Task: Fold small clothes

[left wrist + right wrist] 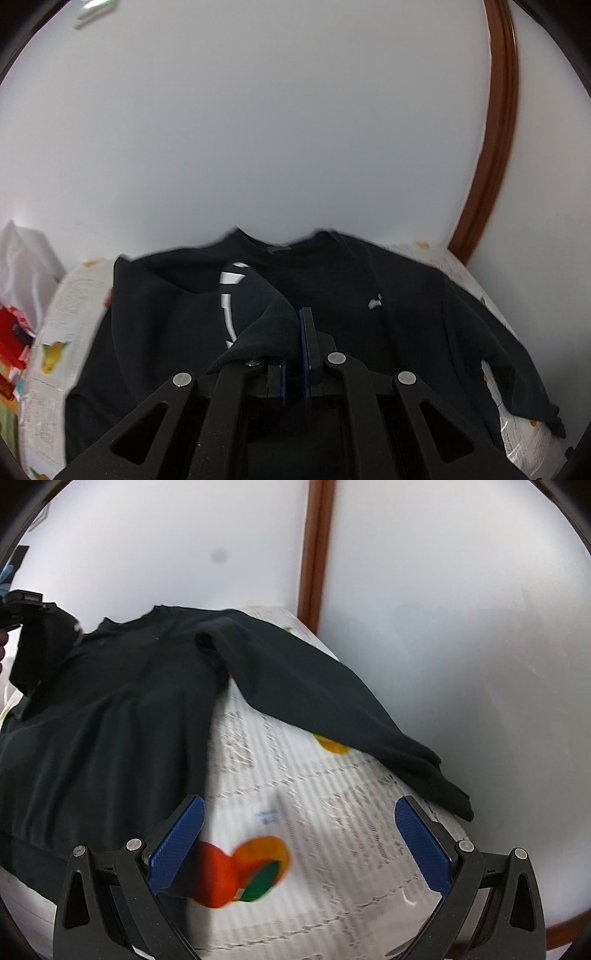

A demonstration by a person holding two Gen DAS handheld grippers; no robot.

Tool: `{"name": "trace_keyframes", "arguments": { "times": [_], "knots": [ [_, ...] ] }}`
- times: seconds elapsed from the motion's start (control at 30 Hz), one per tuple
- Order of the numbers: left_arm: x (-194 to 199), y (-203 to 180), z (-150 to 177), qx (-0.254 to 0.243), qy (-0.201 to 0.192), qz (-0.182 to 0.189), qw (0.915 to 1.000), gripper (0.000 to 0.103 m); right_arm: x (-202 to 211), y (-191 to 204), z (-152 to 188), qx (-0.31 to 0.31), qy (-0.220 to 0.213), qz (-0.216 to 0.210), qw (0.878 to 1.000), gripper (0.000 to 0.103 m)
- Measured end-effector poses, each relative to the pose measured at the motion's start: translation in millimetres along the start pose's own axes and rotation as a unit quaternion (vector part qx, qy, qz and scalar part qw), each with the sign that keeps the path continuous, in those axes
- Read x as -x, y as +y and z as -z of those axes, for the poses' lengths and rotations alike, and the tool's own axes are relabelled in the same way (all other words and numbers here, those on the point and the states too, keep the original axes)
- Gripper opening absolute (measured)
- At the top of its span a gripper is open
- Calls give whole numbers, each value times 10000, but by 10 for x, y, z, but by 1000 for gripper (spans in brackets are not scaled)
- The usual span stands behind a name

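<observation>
Item: black long-sleeved cotton sweatshirt (pixel 122 716), spread on the fruit-printed white counter (pixel 295 794). Left tongs (pixel 295 332) clamped its sleeve cuff, likely folding inward; right tongs (pixel 299 834) hovered apart, empty.

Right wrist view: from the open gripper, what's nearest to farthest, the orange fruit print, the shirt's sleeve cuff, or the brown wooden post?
1. Orange fruit print, on the cloth between the right gripper fingers.
2. Sleeve cuff, right, at the table edge.
3. Brown wooden post, top centre, against the wall.
</observation>
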State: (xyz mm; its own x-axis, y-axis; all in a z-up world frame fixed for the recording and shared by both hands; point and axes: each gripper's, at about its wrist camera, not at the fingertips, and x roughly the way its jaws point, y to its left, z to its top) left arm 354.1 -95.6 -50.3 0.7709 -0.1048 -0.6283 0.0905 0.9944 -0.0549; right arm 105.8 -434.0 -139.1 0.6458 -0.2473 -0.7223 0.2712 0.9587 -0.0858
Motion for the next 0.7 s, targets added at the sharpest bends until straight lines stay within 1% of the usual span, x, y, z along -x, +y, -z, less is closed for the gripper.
{"name": "trace_keyframes", "arguments": {
  "times": [0.07, 0.13, 0.17, 0.2, 0.27, 0.37, 0.43, 0.47, 0.5, 0.6, 0.67, 0.7],
  "knots": [
    [-137, -83, 67, -17, 149, 29, 9999, 7, -72, -56, 5, -45, 34, 4, 10000, 101],
    [-200, -125, 140, 14, 266, 105, 9996, 12, -113, -93, -4, -84, 55, 23, 9999, 101],
    [-212, -151, 159, 20, 313, 163, 9994, 28, -127, -98, -17, -89, 61, 41, 9999, 101],
    [-196, -164, 180, 5, 331, 233, 9992, 46, -134, -87, -38, -83, 54, 58, 9999, 101],
    [-44, -189, 236, -163, 128, 340, 9992, 60, -131, -25, -105, -50, -7, 61, 10000, 101],
    [184, -168, 259, -421, 17, 440, 9981, 60, -92, 140, -228, 82, -143, -27, 9999, 101],
    [343, -15, 237, -403, -9, 535, 9978, 60, -51, 320, -358, 204, -264, -76, 9994, 101],
    [404, 80, 225, -375, -69, 483, 9981, 62, -20, 406, -416, 257, -325, -114, 9991, 101],
    [466, 186, 219, -357, -145, 401, 9985, 65, 13, 527, -494, 325, -402, -193, 9985, 101],
    [658, 684, 258, -293, -346, -33, 9990, 68, 75, 864, -693, 467, -531, -433, 9966, 101],
    [690, 1014, 314, -156, -324, -283, 9990, 68, 89, 1132, -820, 577, -597, -540, 9951, 100],
    [688, 1178, 351, -61, -276, -396, 9988, 68, 80, 1310, -897, 660, -615, -625, 9940, 91]
  ]
}}
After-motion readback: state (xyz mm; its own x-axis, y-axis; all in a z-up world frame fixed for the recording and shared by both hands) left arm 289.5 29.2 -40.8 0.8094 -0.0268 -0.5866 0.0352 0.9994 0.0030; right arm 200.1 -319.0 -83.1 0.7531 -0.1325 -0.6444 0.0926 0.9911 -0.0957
